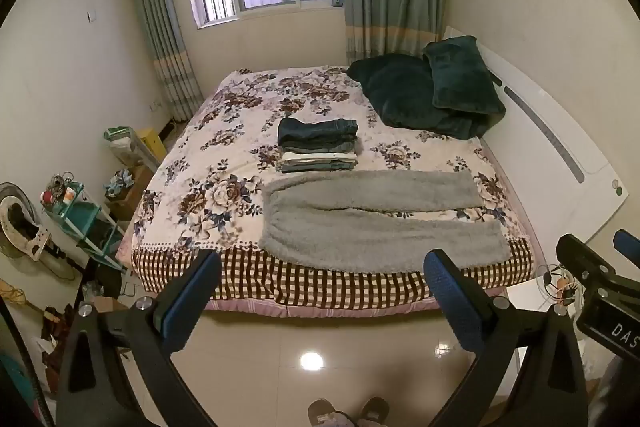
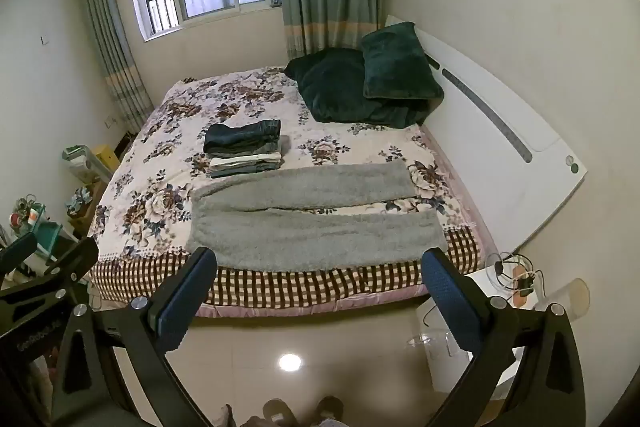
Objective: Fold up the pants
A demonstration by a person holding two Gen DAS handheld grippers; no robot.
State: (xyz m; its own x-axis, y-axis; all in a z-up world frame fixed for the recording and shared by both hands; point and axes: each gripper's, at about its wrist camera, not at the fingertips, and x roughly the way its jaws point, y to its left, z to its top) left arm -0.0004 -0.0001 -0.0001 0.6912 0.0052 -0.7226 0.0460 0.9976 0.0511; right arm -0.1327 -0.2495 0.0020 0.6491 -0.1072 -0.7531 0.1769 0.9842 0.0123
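Grey fleece pants (image 1: pixel 372 219) (image 2: pixel 316 223) lie spread flat across the near part of the bed, waist to the left, both legs running right with a narrow gap between them. Behind them sits a stack of folded pants (image 1: pixel 318 145) (image 2: pixel 244 149), dark denim on top. My left gripper (image 1: pixel 322 267) hangs open over the floor short of the bed edge, nothing between its blue pads. My right gripper (image 2: pixel 320 265) is likewise open and empty, at the same distance from the bed. The right gripper's body shows at the right edge of the left wrist view.
The bed (image 1: pixel 224 131) carries a floral cover with a checked border. Dark green pillows (image 1: pixel 436 91) rest by a white headboard (image 1: pixel 560 155). A teal shelf (image 1: pixel 86 223) and clutter stand left of the bed, a white nightstand (image 2: pixel 496 283) at right. A person's slippered feet (image 1: pixel 348 413) stand on the tiled floor.
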